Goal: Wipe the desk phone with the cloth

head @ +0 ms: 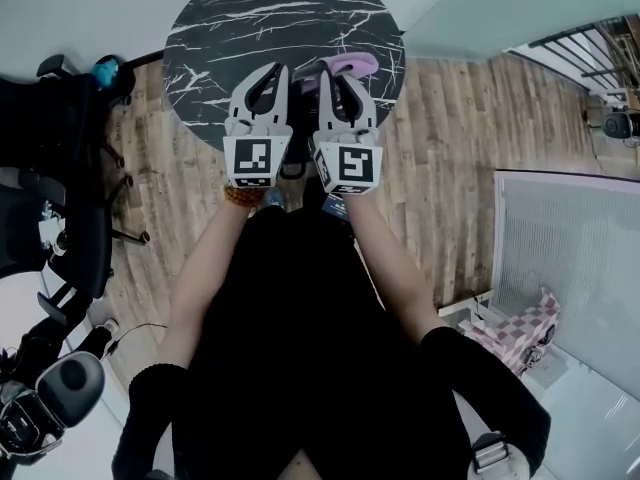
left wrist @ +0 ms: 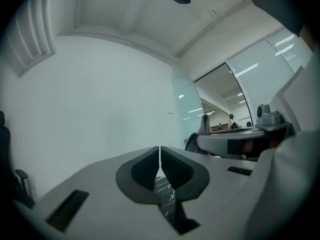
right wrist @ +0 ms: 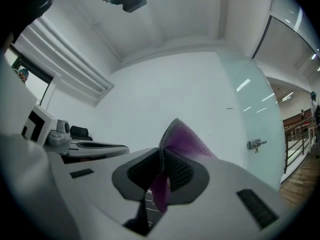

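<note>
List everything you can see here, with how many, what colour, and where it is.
round marble-patterned table: one, black with white veins, top centre of the head view, ahead of both grippers
soft cloth: one, pinkish purple, pinched in the right gripper's jaws, over the table's edge
office chairs: at least two, black, on the left
plank floor: wood brown, around the table
frosted panel: one, pale grey, on the right
checkered item: one, pink and white, low on the right; I cannot tell what it is
left gripper: grey, jaws together, nothing between them
right gripper: grey, closed on the cloth
</note>
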`<move>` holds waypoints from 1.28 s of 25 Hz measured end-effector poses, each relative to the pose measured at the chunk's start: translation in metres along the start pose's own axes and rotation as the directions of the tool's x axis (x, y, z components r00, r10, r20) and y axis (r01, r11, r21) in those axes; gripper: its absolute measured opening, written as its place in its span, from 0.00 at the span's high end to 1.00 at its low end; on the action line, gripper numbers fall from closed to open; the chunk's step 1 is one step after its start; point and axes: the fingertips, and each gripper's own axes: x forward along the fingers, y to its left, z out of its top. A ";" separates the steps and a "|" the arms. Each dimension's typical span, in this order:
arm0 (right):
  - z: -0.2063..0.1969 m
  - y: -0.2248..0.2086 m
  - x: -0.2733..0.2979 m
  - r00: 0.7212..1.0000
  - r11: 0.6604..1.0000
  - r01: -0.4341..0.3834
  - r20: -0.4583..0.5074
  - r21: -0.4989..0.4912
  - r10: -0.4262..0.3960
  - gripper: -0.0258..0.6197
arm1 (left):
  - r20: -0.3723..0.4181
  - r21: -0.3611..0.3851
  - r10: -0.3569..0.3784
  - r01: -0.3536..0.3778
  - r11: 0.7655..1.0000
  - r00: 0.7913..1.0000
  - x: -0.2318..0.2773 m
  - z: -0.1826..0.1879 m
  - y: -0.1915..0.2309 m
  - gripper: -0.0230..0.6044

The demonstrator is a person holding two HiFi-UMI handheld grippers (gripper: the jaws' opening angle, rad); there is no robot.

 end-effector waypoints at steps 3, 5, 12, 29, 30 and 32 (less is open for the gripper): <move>0.012 -0.001 -0.002 1.000 1.000 0.007 0.019 -0.009 -0.007 0.88 | 0.036 0.022 0.009 -0.010 1.000 0.999 -0.003 0.016 0.000 0.93; 0.018 -0.002 -0.003 1.000 1.000 0.007 0.031 -0.020 -0.006 0.88 | 0.049 0.032 0.022 -0.023 0.999 0.999 -0.004 0.023 0.001 0.93; 0.021 -0.004 -0.007 0.999 0.999 0.016 0.030 -0.046 -0.014 0.88 | 0.060 0.039 0.041 -0.043 0.998 0.997 -0.009 0.025 0.006 0.93; 0.010 -0.007 -0.011 1.000 0.999 0.027 -0.011 -0.038 -0.027 0.89 | 0.031 0.036 0.051 -0.052 0.998 0.998 -0.010 0.013 0.009 0.93; 0.009 -0.007 -0.011 1.000 0.999 0.025 -0.012 -0.036 -0.025 0.88 | 0.028 0.035 0.051 -0.052 0.998 0.998 -0.010 0.012 0.009 0.93; 0.008 -0.007 -0.010 1.000 0.999 0.022 -0.015 -0.033 -0.022 0.88 | 0.022 0.034 0.049 -0.050 0.998 0.999 -0.009 0.009 0.009 0.93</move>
